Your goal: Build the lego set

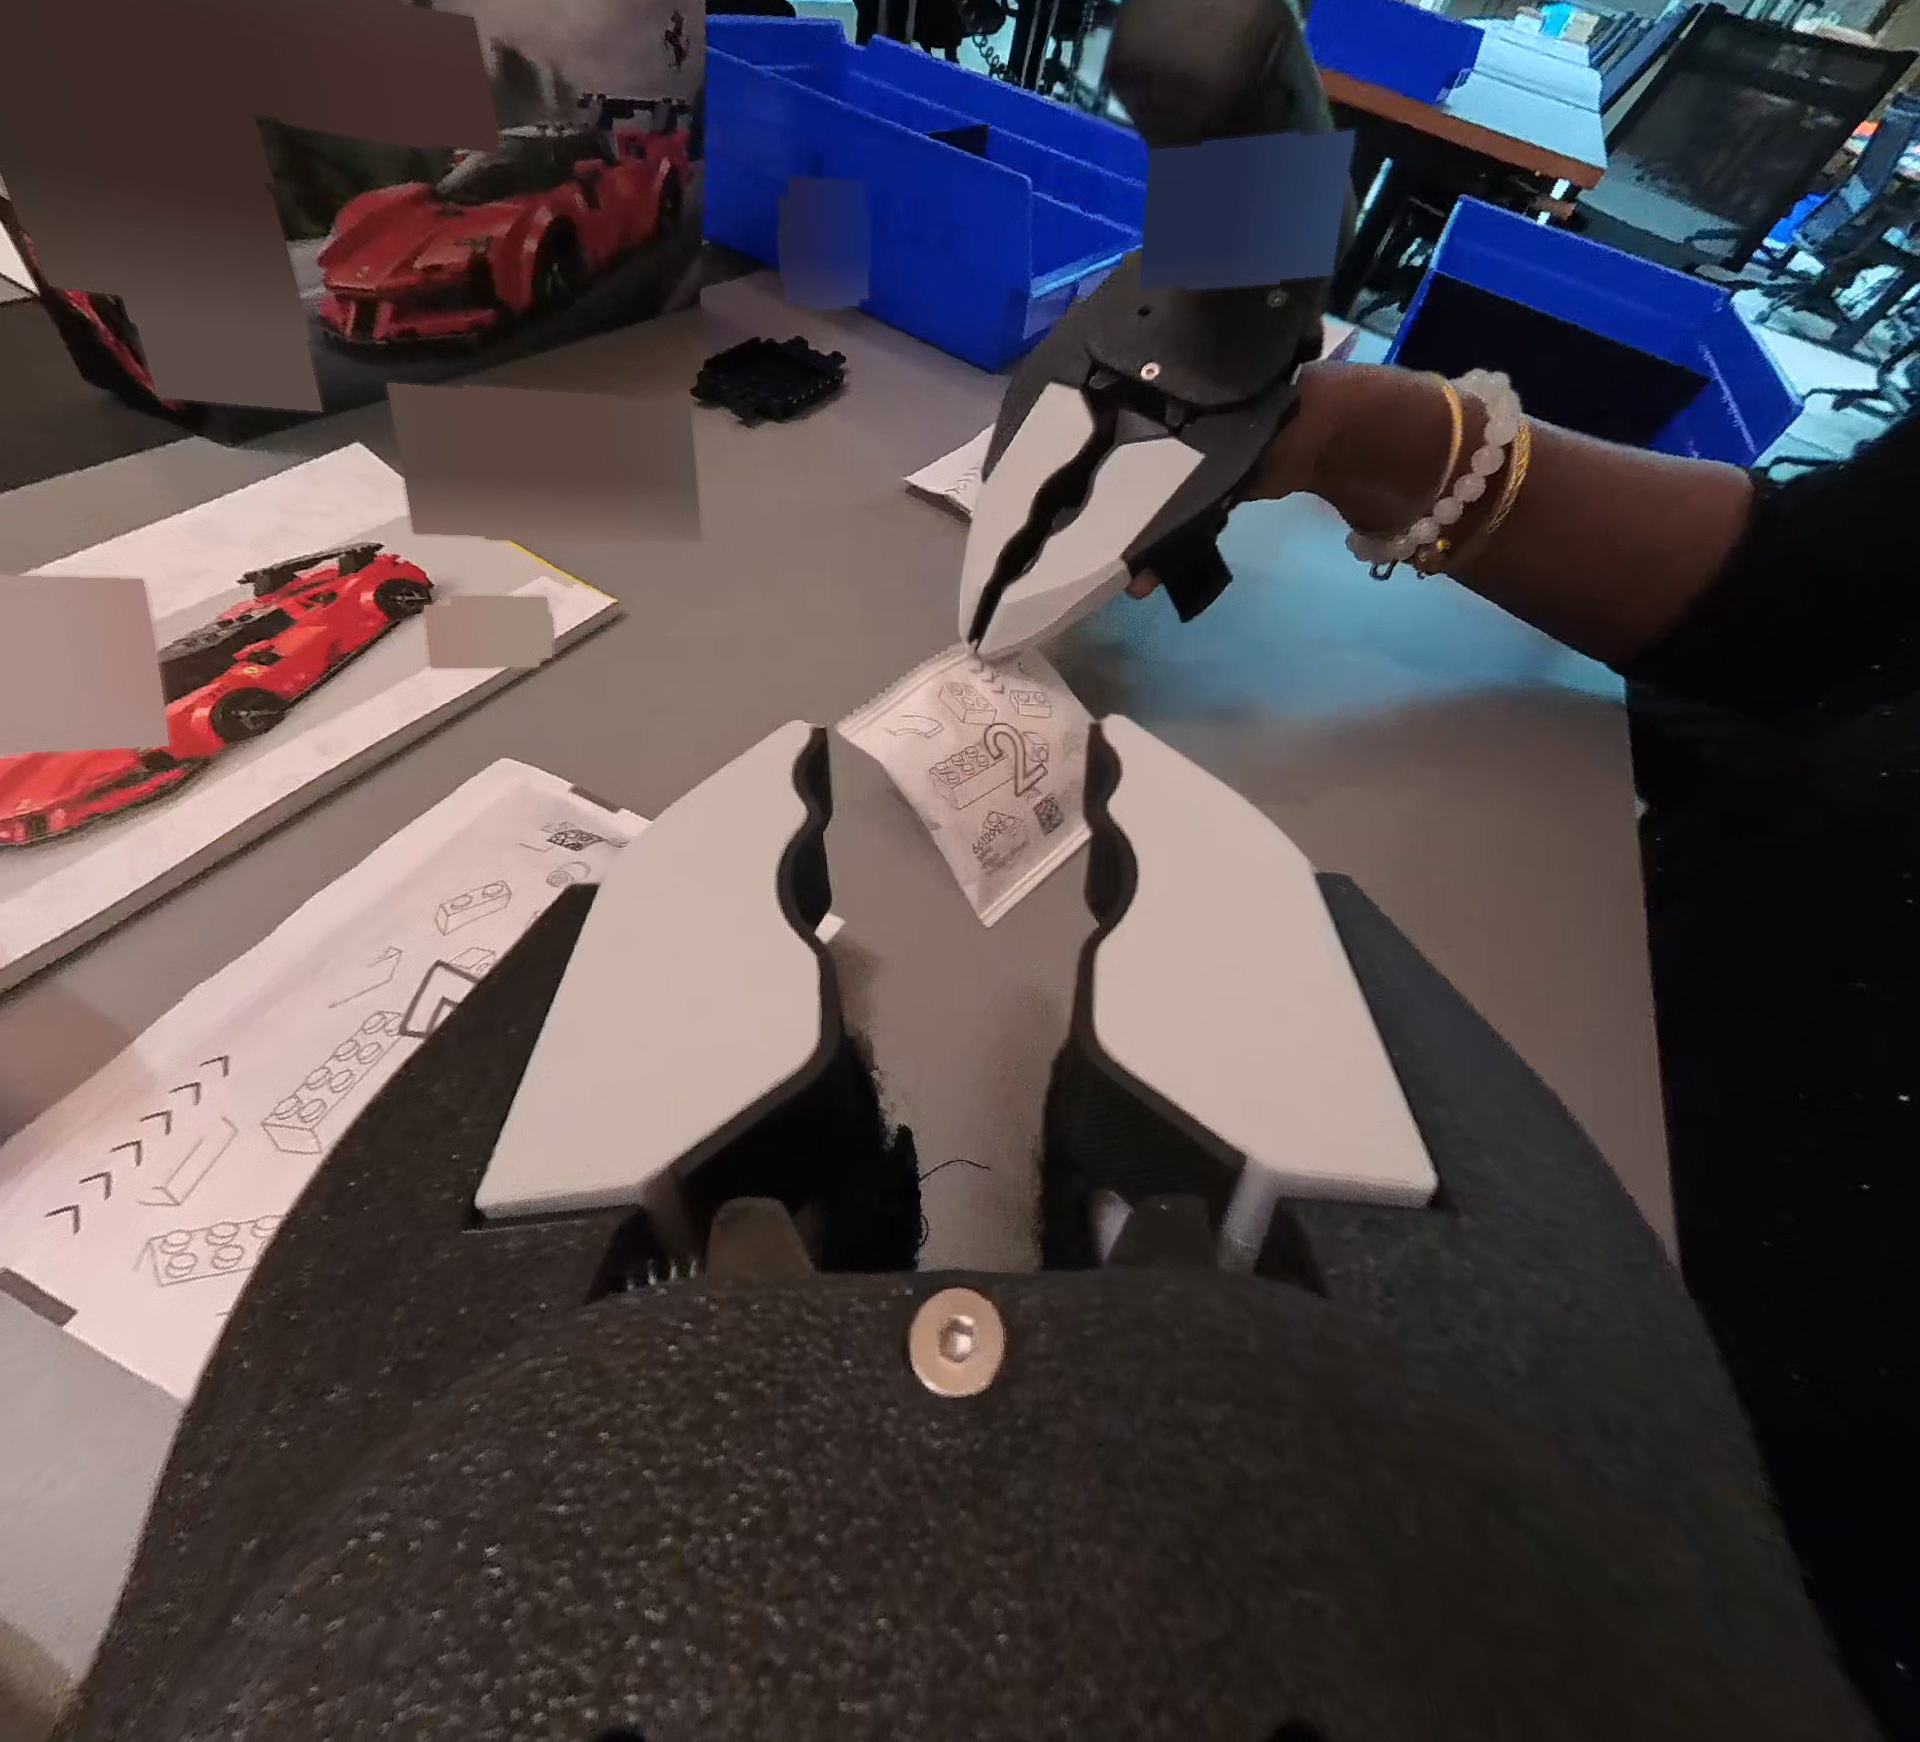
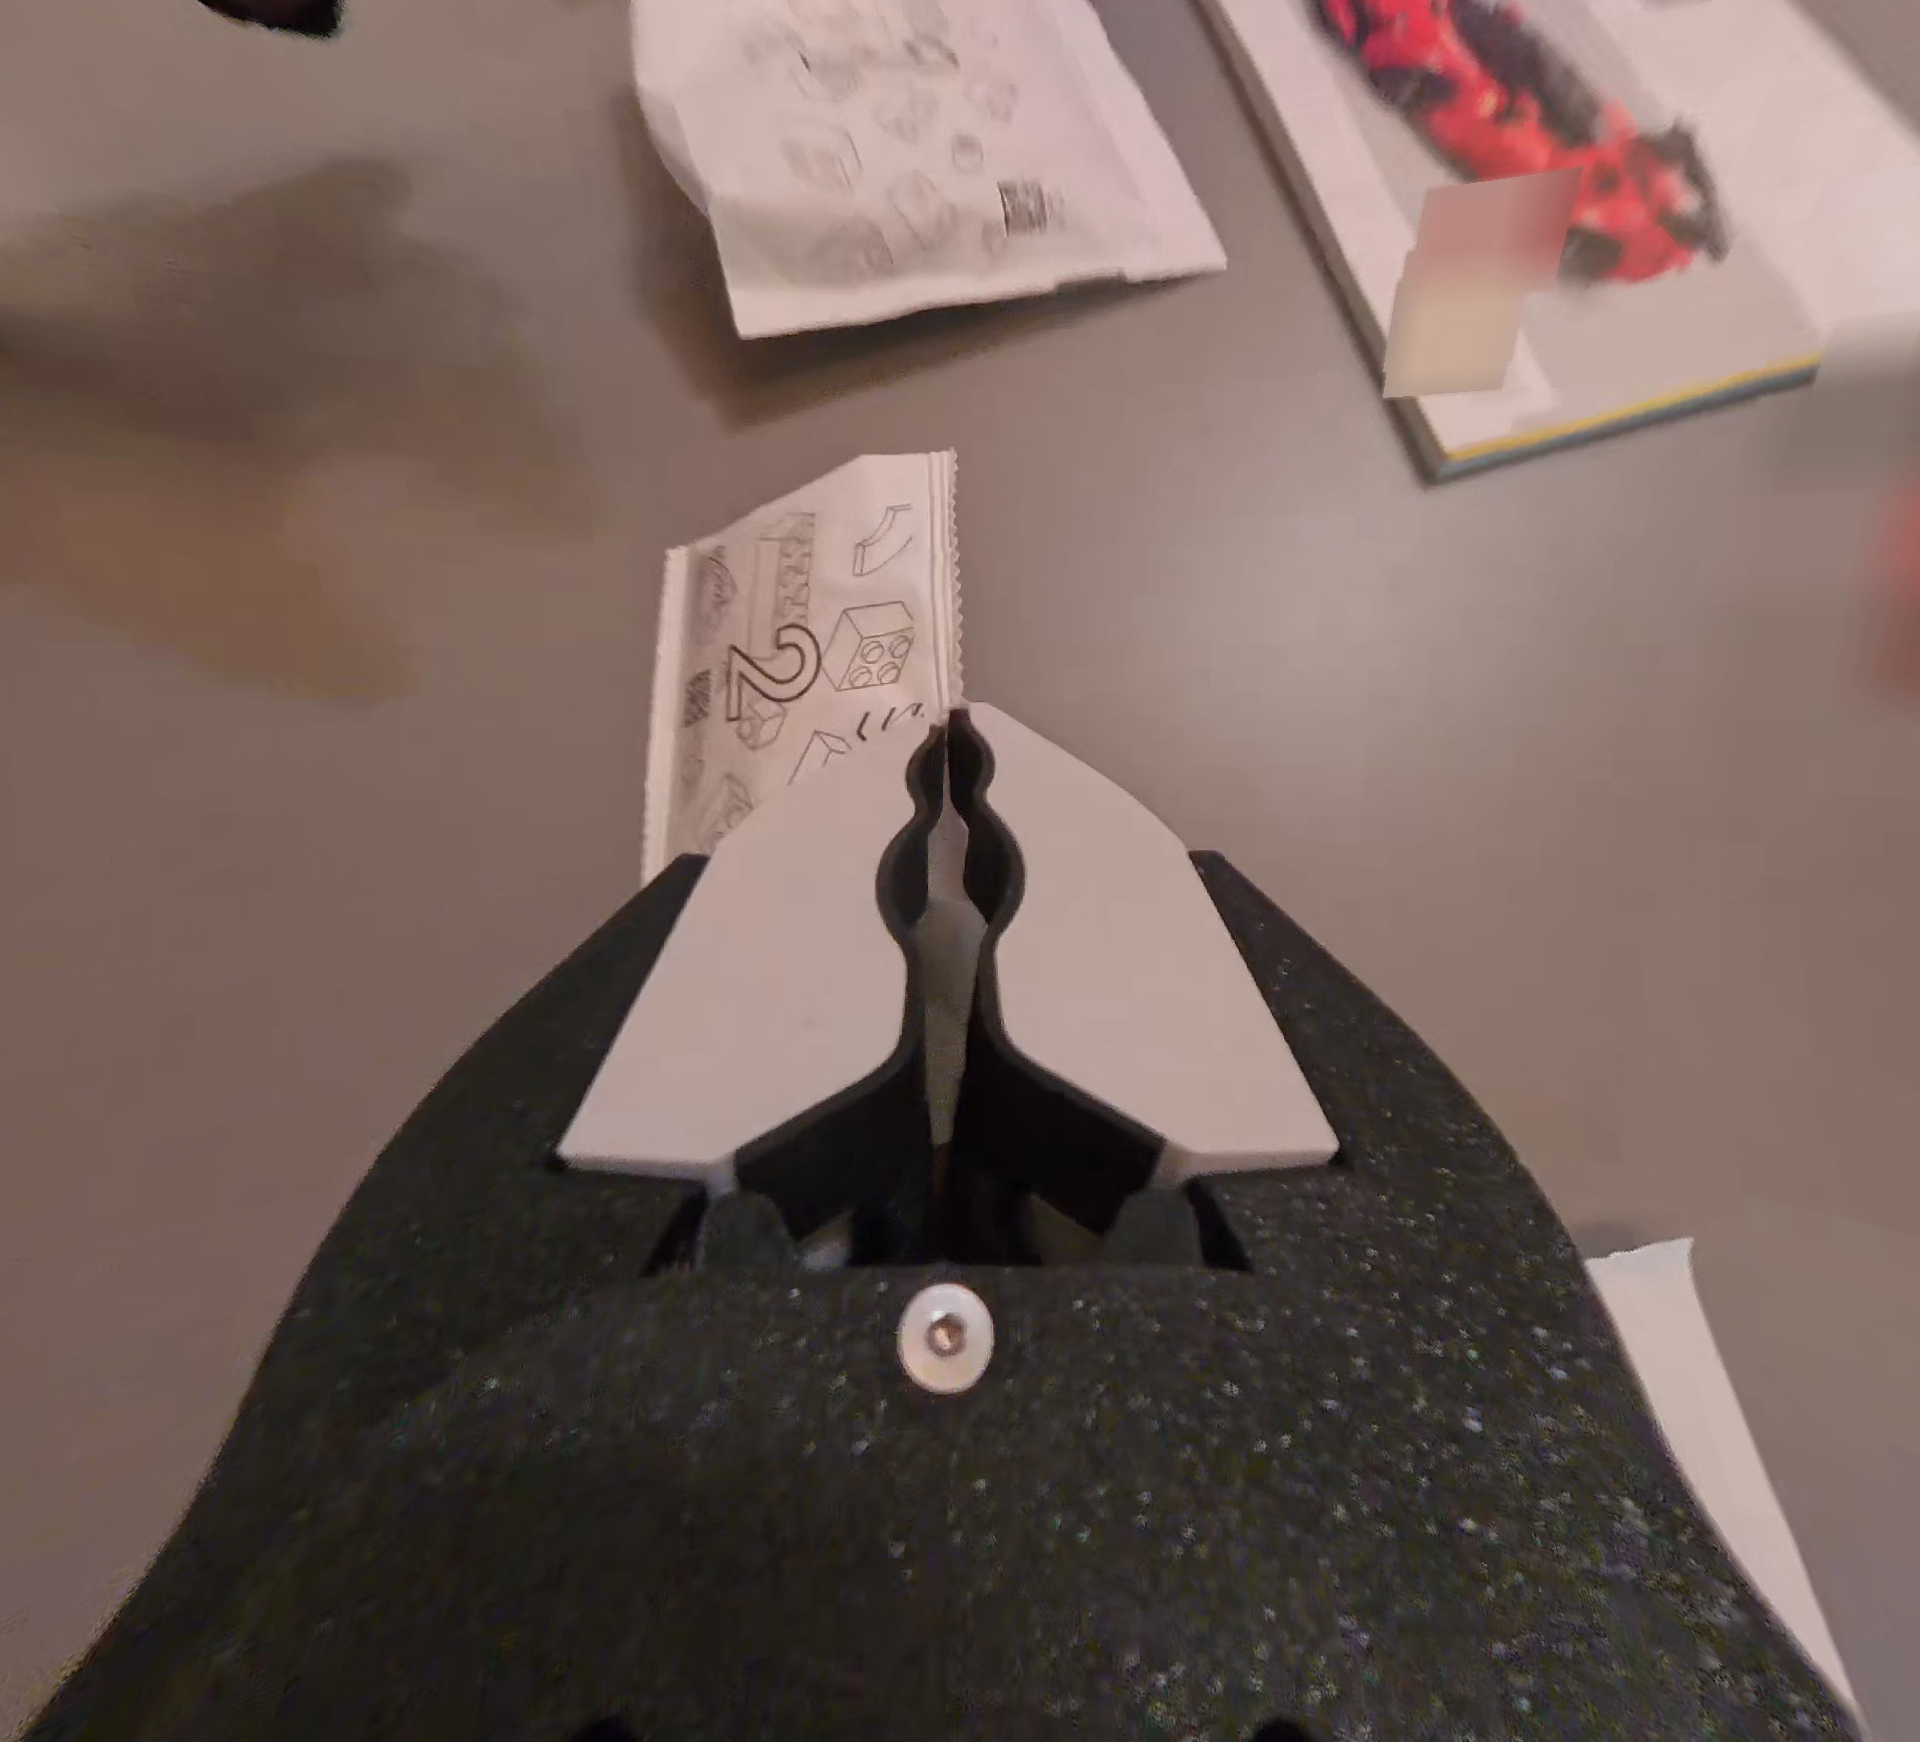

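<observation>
We see a small white paper bag with serrated end seams, printed in black line drawings of studded bricks, a curved piece, a large outlined numeral and a small square code. It hangs slightly curled above the grey bench, lifted by one corner. Our right tool has its fingers closed together, pinching that corner at the serrated edge. Our left tool stands wide open with the bag just beyond its fingertips, its pads not touching the paper. A larger flat paper bag and a booklet showing a red car lie farther off on the bench.
</observation>
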Demonstrator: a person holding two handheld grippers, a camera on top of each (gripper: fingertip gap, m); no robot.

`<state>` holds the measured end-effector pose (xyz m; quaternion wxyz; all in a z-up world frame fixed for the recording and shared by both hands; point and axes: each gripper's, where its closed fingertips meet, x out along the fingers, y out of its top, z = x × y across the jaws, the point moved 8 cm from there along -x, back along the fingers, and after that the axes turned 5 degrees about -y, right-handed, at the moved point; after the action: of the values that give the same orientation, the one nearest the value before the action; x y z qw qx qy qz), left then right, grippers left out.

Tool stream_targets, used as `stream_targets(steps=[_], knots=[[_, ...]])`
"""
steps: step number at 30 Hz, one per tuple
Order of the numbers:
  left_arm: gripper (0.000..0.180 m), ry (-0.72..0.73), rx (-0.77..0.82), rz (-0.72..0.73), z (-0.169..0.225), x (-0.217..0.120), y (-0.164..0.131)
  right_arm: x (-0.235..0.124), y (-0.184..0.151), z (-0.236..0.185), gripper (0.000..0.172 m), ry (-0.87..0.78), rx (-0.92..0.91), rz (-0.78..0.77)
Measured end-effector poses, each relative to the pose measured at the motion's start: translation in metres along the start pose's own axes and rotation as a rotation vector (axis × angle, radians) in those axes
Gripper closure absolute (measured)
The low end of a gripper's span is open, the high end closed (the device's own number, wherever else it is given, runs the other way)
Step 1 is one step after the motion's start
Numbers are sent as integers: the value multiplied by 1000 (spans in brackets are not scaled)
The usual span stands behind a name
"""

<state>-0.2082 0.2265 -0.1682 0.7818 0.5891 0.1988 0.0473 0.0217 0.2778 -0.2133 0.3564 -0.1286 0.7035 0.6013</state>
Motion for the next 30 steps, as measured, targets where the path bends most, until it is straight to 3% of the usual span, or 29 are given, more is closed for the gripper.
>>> stream_targets(steps=[2,9,13,17,24,27,30], knots=[[132,-22,-23,19,0,1,1,-8,7,-3,171,10,-23,43],[131,-66,-50,-11,2,9,-3,-26,29,-18,171,72,-78,146],[130,-144,-119,-45,1,21,-12,-33,38,-30,172,48,-213,186],[138,-116,-107,-24,-1,29,-14,-37,45,-38,172,45,-255,212],[148,-188,-2,32,12,34,-5,-39,54,-51,172,101,-286,239],[178,-226,61,36,20,33,-1,-40,59,-53,171,109,-281,258],[180,-219,60,84,23,26,6,-43,66,-51,167,124,-240,324]])
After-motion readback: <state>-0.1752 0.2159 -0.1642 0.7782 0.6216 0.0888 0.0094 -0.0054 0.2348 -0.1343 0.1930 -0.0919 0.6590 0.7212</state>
